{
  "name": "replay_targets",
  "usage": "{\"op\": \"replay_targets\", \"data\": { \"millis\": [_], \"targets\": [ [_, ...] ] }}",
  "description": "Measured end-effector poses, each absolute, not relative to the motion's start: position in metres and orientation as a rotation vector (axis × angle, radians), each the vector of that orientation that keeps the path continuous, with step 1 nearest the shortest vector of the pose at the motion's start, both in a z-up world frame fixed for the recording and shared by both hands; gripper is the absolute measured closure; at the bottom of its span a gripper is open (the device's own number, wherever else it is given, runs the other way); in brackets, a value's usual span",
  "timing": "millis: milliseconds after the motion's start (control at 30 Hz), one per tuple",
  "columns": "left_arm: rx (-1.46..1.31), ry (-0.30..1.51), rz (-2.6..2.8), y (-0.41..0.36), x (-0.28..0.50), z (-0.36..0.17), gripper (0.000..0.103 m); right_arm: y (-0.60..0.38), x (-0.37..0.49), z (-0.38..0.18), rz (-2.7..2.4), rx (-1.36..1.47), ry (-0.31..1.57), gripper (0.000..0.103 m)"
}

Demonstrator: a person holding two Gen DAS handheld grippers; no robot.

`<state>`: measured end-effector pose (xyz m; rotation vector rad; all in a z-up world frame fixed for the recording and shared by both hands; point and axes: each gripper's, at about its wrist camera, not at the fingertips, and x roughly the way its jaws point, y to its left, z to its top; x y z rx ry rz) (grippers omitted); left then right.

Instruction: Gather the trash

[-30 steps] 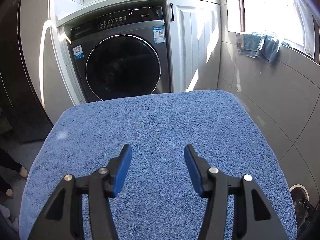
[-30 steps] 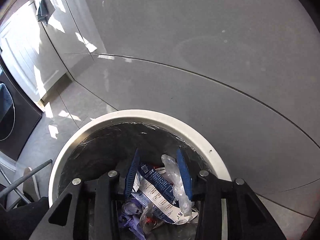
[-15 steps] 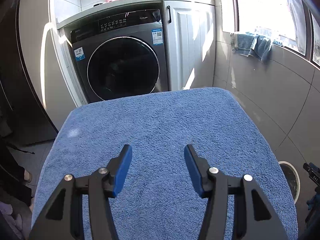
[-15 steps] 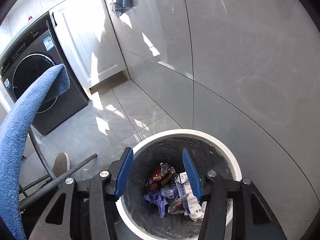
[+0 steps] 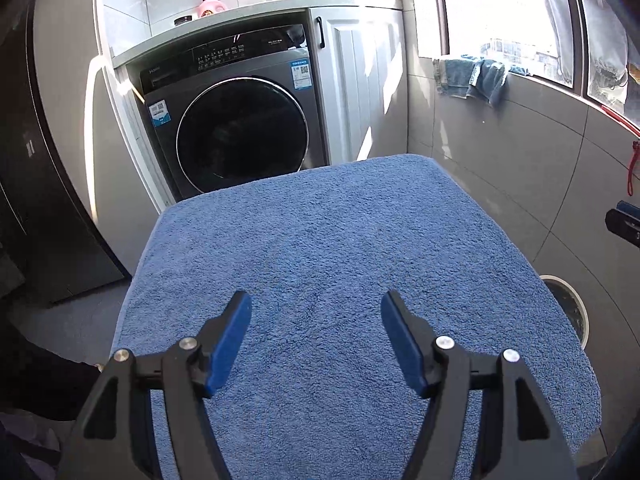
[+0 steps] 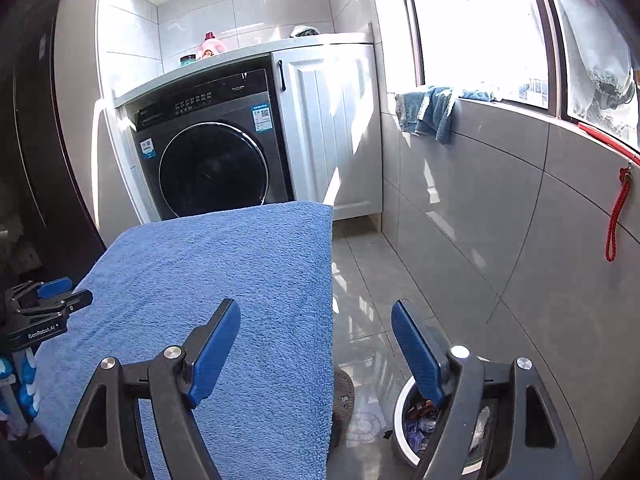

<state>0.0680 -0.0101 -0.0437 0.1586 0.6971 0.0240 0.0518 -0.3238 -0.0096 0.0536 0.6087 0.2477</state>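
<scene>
Right wrist view: empty black right gripper with blue pads point(image 6: 316, 350), jaws just widened, above white round bin point(image 6: 404, 424) of light, crinkly wrappers point(image 6: 420, 420), best pinched at an edge.

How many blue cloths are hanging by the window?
2. Both cloths hang side by side over the window ledge, right of the white cupboard: a paler one nearer the cupboard, a darker one beside it. More may be hidden.
</scene>
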Motion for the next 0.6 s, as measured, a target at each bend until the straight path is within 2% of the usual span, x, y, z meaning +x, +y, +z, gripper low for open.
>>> {"op": "replay_targets", "data": {
  "millis": [300, 600],
  "targets": [
    [0.161, 0.617, 0.078, 0.009, 0.046, -0.016, 0.025, -0.246, 0.059, -0.003, 0.271, 0.005, 0.625, 0.009],
    [0.183, 0.635, 0.111, 0.012, 0.056, -0.025, 0.023, -0.228, 0.068, -0.017, 0.271, -0.012, 0.670, 0.008]
  ]
}}
